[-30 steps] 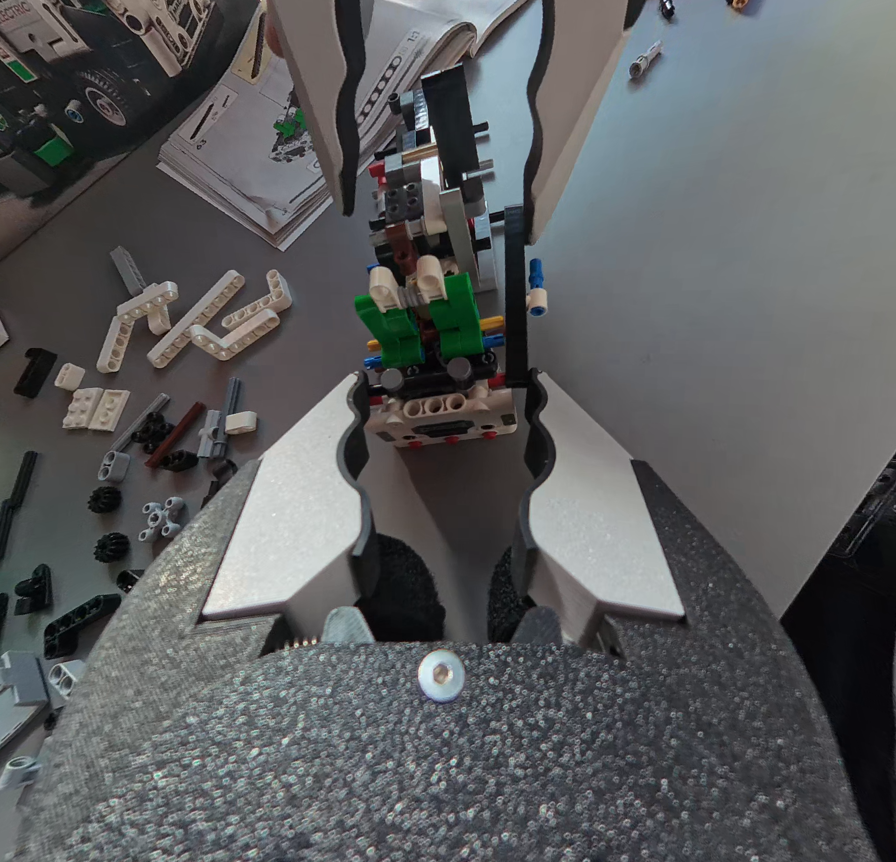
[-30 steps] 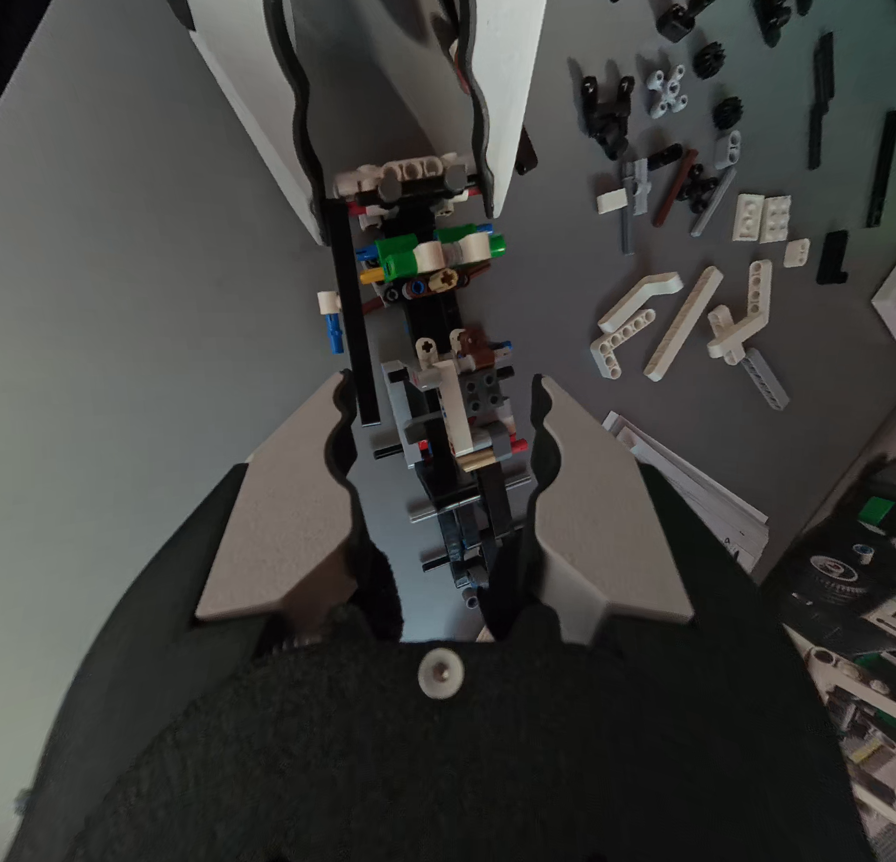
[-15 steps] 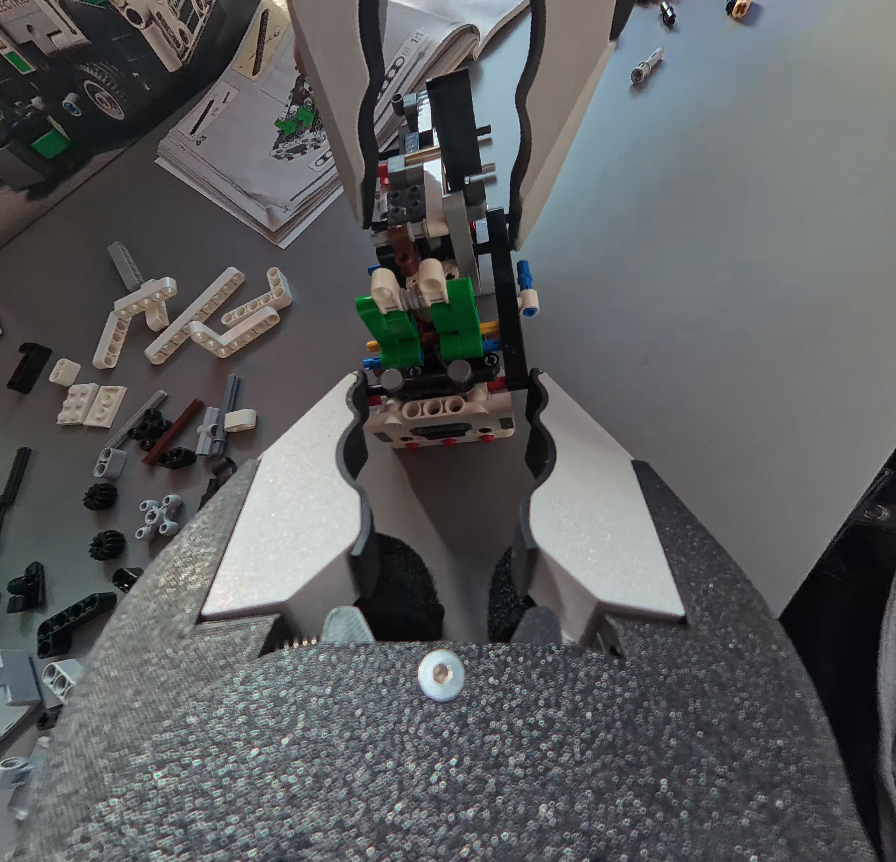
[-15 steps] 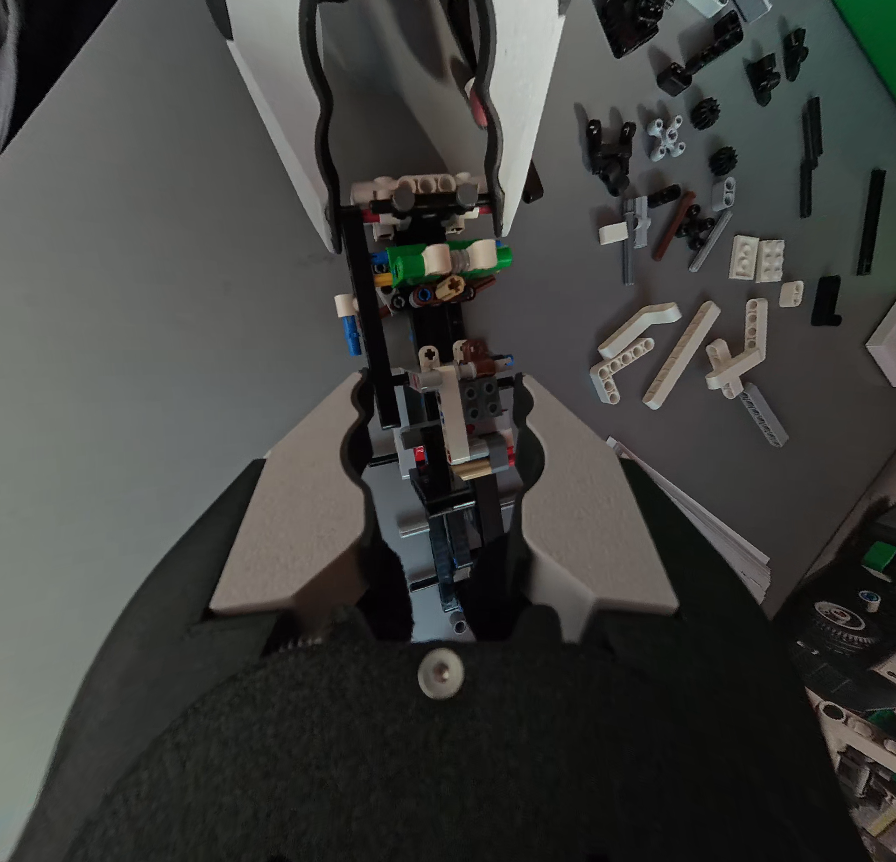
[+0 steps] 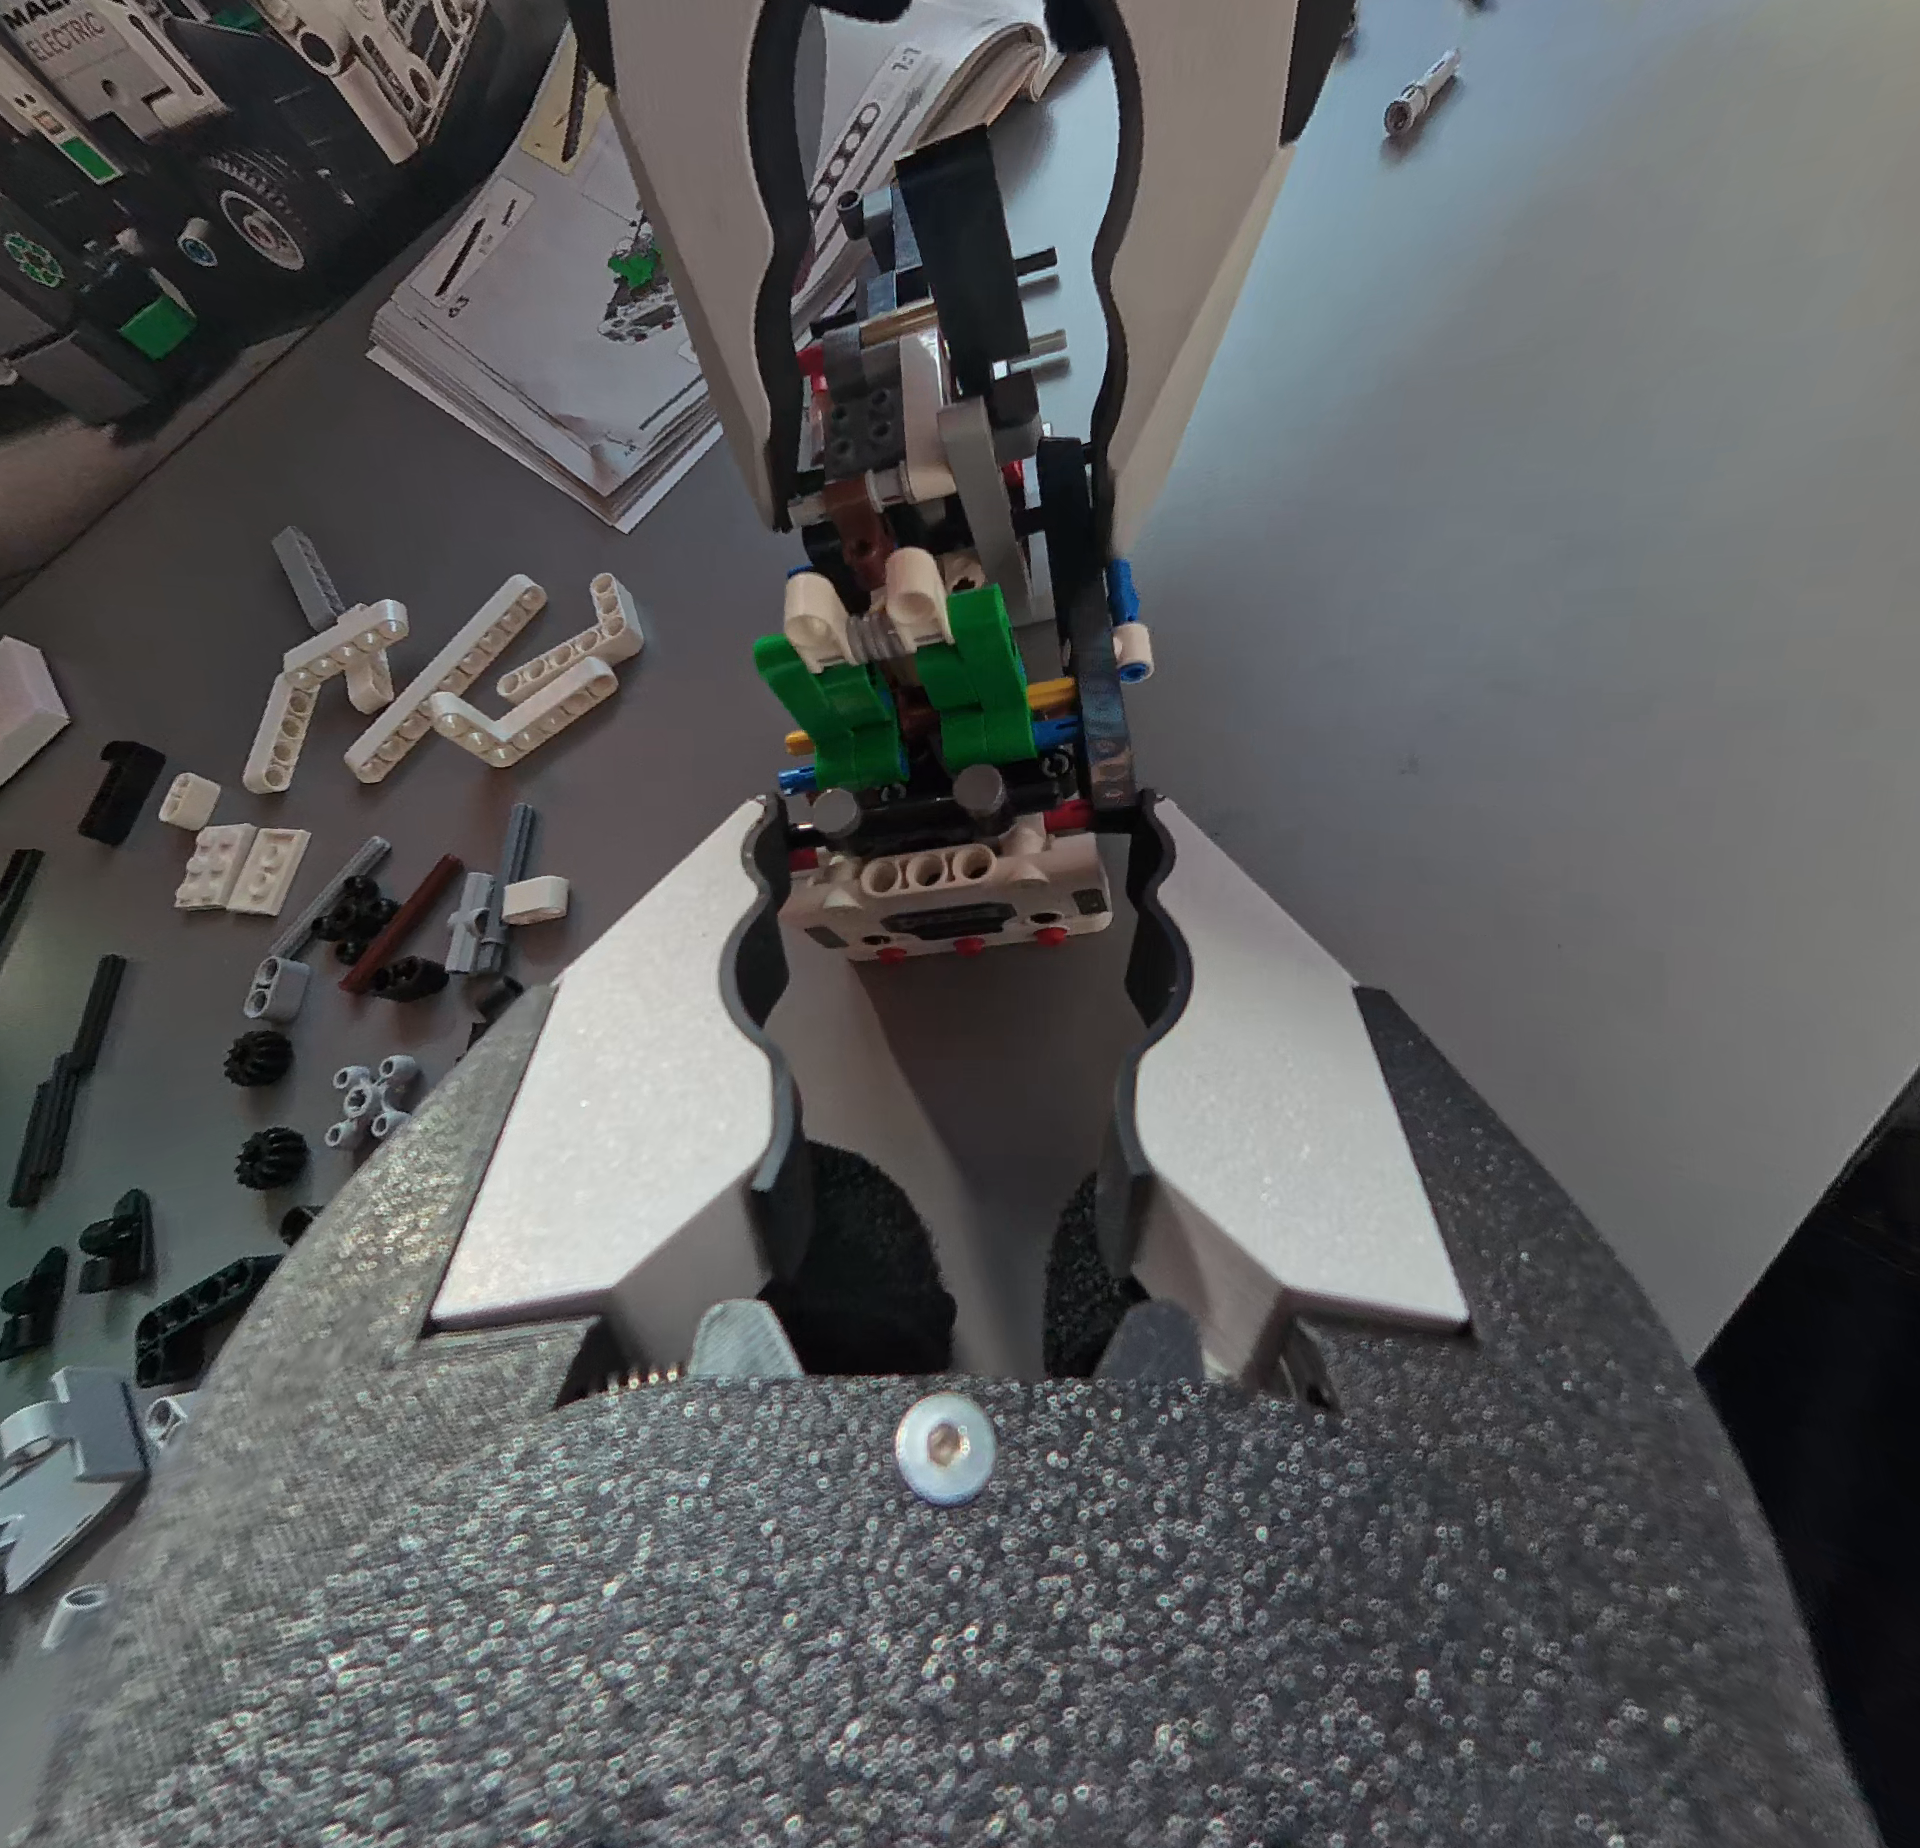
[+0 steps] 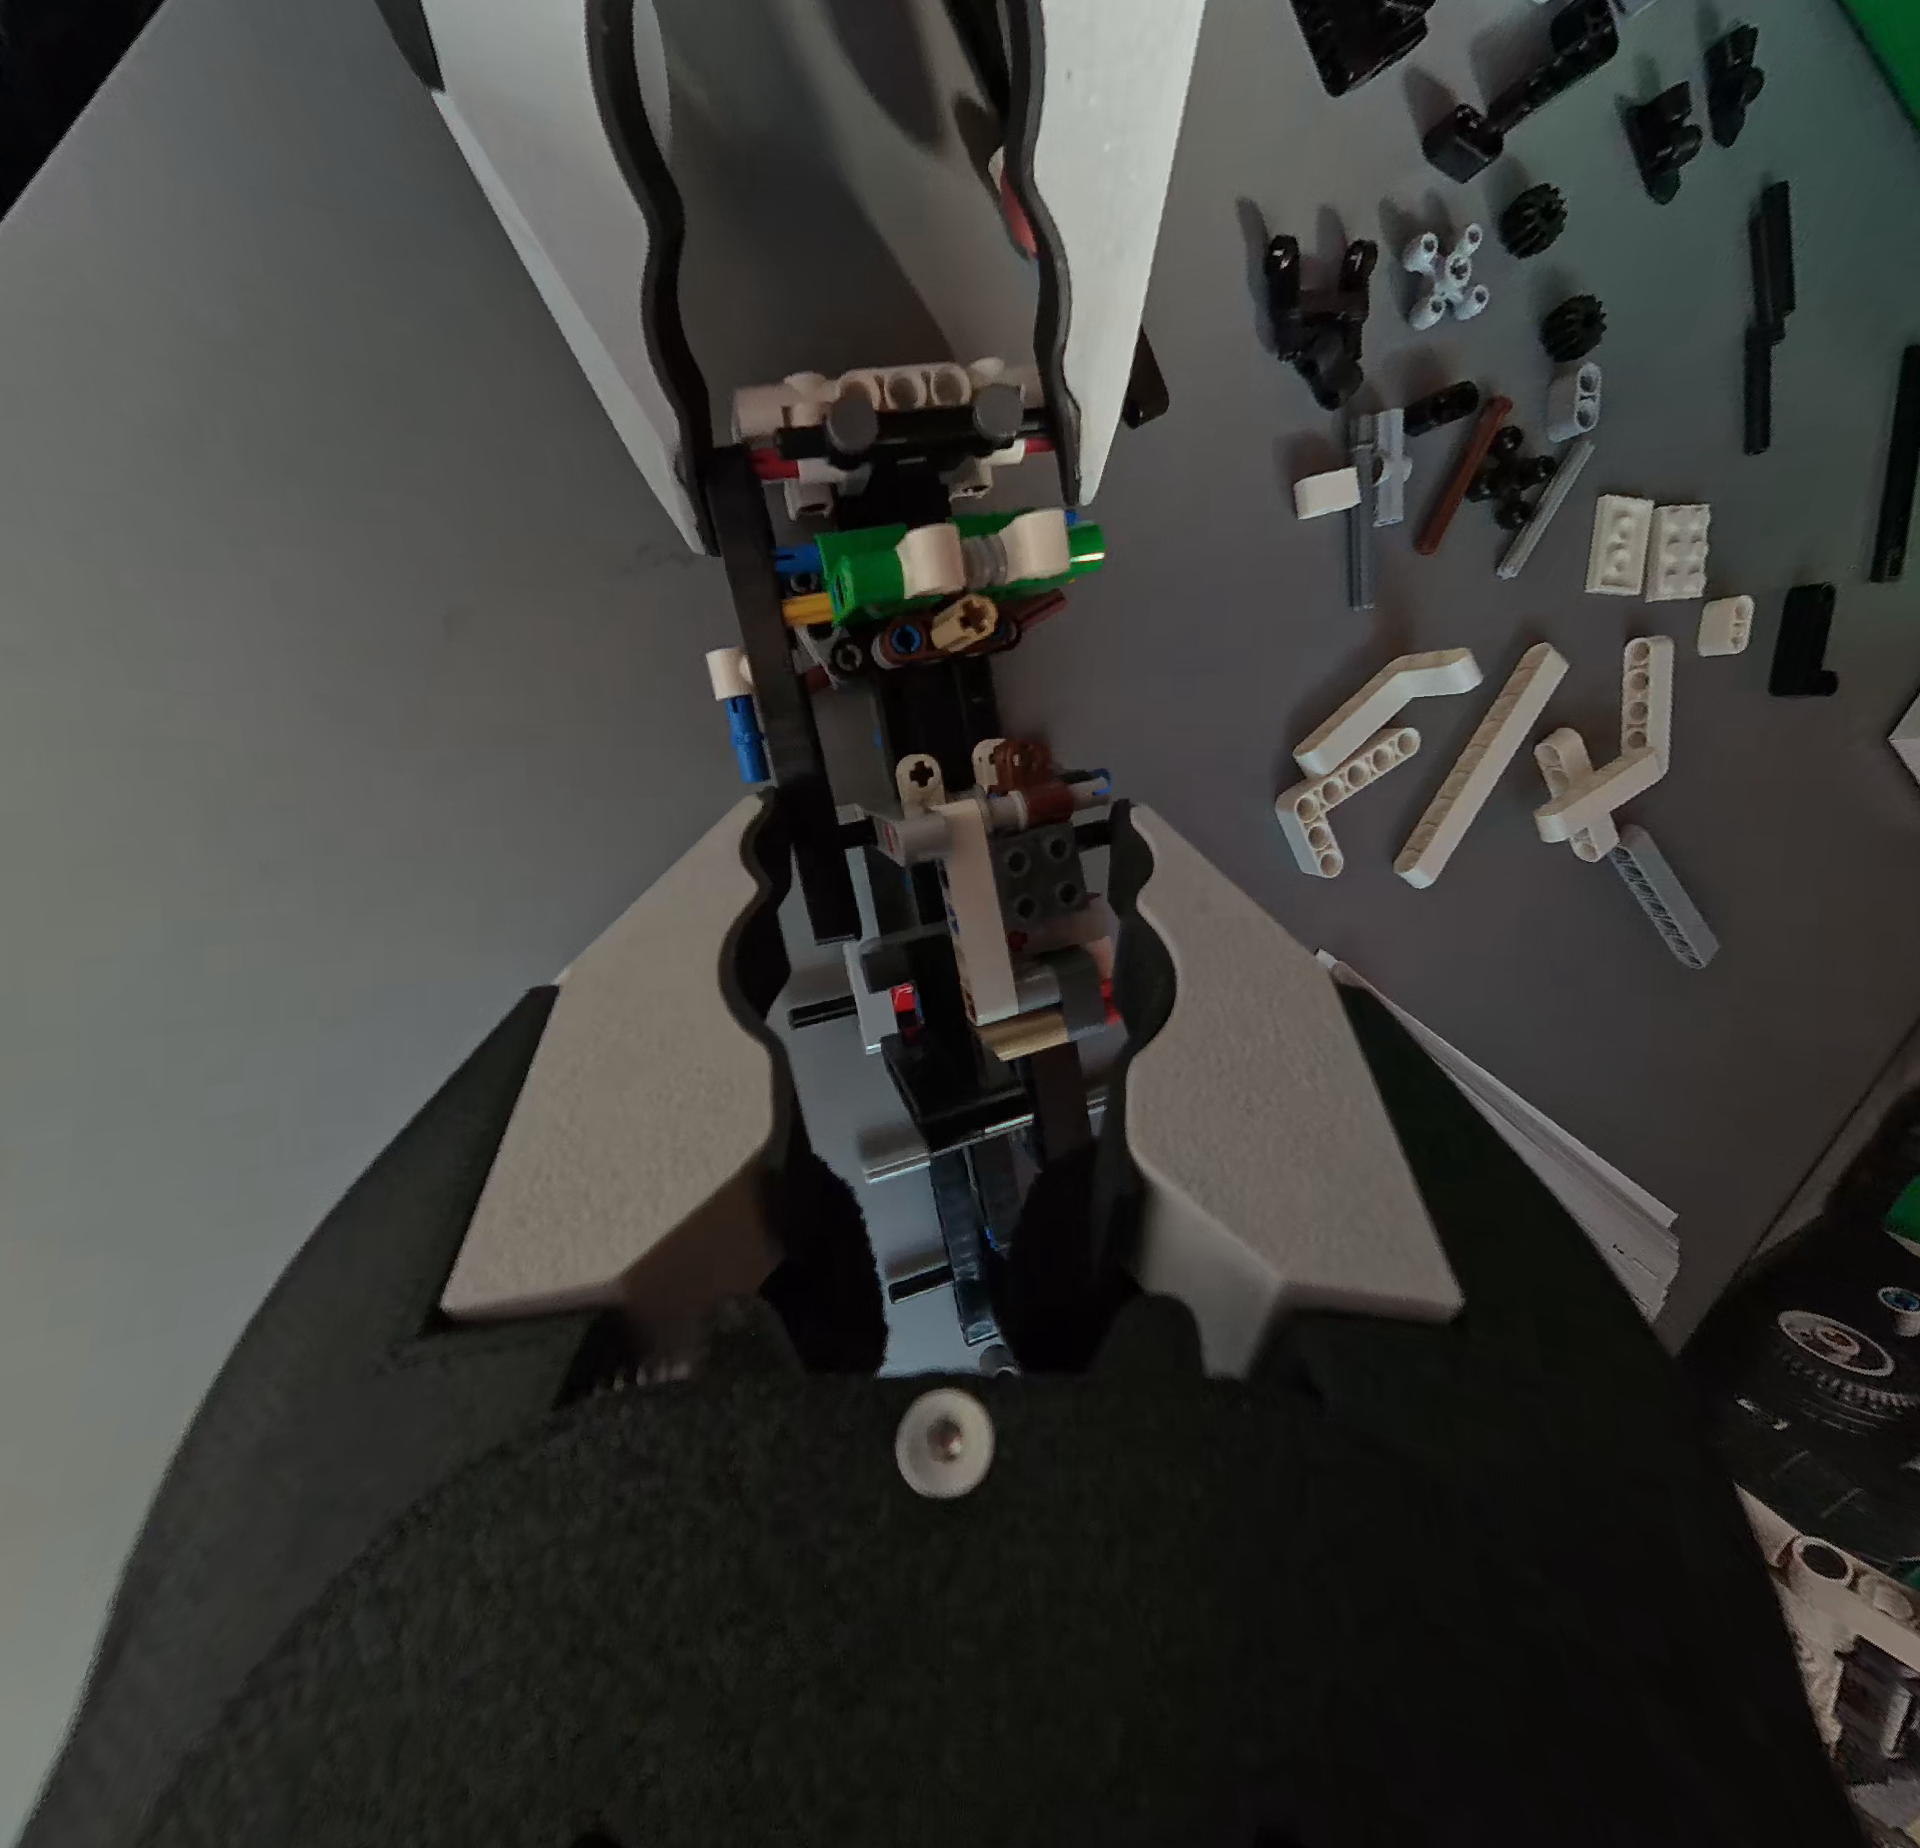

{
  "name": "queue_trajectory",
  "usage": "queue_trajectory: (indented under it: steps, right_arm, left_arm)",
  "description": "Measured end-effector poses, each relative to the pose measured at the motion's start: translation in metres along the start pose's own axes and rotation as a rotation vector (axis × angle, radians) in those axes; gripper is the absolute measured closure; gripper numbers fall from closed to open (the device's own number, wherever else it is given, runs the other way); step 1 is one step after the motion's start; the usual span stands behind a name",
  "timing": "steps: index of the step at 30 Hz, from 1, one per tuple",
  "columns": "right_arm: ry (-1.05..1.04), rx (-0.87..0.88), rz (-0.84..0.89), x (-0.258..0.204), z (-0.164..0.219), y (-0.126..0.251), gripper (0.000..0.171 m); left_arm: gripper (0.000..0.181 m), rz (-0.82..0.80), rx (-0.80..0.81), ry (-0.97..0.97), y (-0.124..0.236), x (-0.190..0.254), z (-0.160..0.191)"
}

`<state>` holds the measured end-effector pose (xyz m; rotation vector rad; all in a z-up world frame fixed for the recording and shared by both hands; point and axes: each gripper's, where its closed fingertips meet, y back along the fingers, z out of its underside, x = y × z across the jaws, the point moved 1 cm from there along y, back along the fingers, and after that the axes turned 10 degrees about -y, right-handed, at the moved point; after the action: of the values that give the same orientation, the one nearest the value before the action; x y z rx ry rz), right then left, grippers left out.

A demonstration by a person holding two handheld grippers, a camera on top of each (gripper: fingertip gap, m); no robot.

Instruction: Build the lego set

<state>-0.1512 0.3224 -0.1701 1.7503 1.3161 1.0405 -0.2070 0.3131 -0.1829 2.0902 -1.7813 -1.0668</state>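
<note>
While the model (image 5: 935, 655) is clamped at opposite ends by the left gripper (image 5: 951, 842) and right gripper (image 6: 940, 842), loose pins could be dislodged by twisting.

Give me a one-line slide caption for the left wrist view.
Left tool and opposing right tool each grip one end of the lego chassis; loose parts lie alongside on the grey table.

Glossy plastic chassis (image 5: 935, 676), matt grey table (image 5: 1507, 551), paper booklet (image 5: 540, 344), rough speckled left gripper (image 5: 951, 842) body.
</note>
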Motion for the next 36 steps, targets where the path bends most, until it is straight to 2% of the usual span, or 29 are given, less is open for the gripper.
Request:
queue_trajectory:
  steps: [4,11,36]
  right_arm:
    - [0.019,0.009,0.024,0.0002,0.0008,-0.0010,0.111]
    - [-0.022,-0.002,-0.048,-0.0007,0.0003,0.0012,0.112]
    - [-0.027,-0.037,-0.061,-0.0010,0.0014,0.0015,0.113]
  left_arm:
    - [0.117,-0.006,-0.008,-0.007,-0.0007,0.0001,0.0008]
    - [0.117,0.040,0.014,0.056,0.0005,0.0008,-0.0017]
    - [0.117,0.003,-0.011,0.061,-0.0013,0.0012,-0.0018]
